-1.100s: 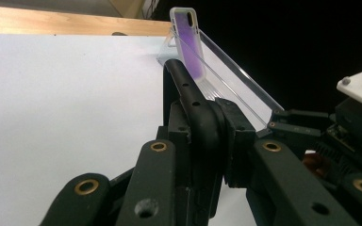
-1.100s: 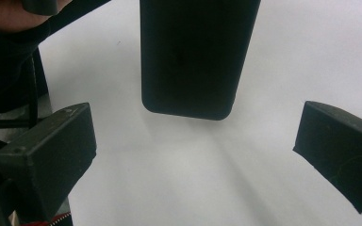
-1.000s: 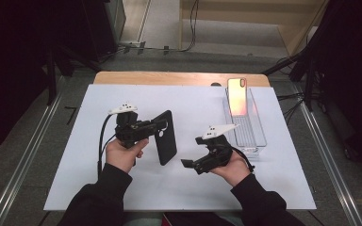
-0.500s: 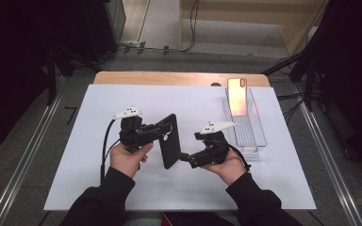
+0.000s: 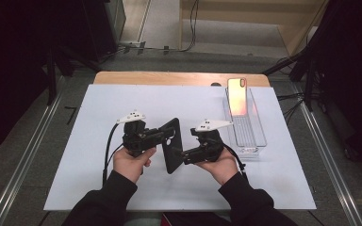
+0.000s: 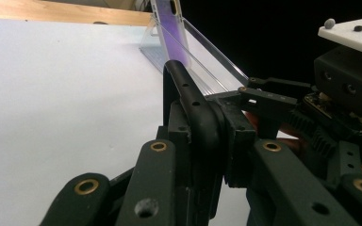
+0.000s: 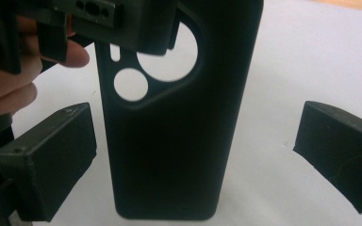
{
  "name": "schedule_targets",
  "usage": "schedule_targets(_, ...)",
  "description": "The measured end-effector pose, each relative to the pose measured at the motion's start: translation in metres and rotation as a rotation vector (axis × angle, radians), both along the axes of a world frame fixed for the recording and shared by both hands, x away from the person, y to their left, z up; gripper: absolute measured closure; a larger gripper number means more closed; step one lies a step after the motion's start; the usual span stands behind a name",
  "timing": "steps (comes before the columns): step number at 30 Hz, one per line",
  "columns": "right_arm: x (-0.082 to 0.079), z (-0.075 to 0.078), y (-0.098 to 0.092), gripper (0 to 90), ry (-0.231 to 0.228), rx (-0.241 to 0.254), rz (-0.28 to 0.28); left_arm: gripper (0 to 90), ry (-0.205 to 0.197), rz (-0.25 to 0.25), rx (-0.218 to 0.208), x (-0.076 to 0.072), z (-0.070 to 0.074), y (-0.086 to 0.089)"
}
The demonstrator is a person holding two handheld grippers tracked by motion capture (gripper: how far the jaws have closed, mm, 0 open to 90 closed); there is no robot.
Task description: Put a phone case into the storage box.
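Left gripper [image 6: 202, 141] on black case [image 7: 179, 117]

Phone case [image 5: 172, 143] between both tongs — tray [image 5: 259, 141] right, holding a phone [image 5: 237, 95].

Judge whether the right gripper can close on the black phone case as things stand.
Probably yes: the right gripper stands open with the black phone case between its pads, nothing blocking, while the left gripper clamps its upper end.
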State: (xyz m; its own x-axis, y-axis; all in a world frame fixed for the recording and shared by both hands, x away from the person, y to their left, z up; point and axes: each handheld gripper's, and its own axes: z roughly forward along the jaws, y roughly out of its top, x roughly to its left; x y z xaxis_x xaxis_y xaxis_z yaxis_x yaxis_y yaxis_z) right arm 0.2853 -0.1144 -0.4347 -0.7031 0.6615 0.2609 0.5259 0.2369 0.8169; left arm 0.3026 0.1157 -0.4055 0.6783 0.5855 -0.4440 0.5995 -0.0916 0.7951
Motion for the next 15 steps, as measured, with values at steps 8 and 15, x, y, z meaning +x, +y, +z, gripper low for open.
schedule_targets(8, 0.002, -0.001, 0.009, 0.0, 0.014, 0.015, 0.001, 77.7, 0.006, -0.007, 0.006, -0.005, -0.001, -0.005)
schedule_targets(15, 0.004, -0.003, 0.015, 0.0, 0.028, 0.036, -0.001, 77.7, 0.009, -0.013, 0.008, -0.006, -0.003, -0.008)
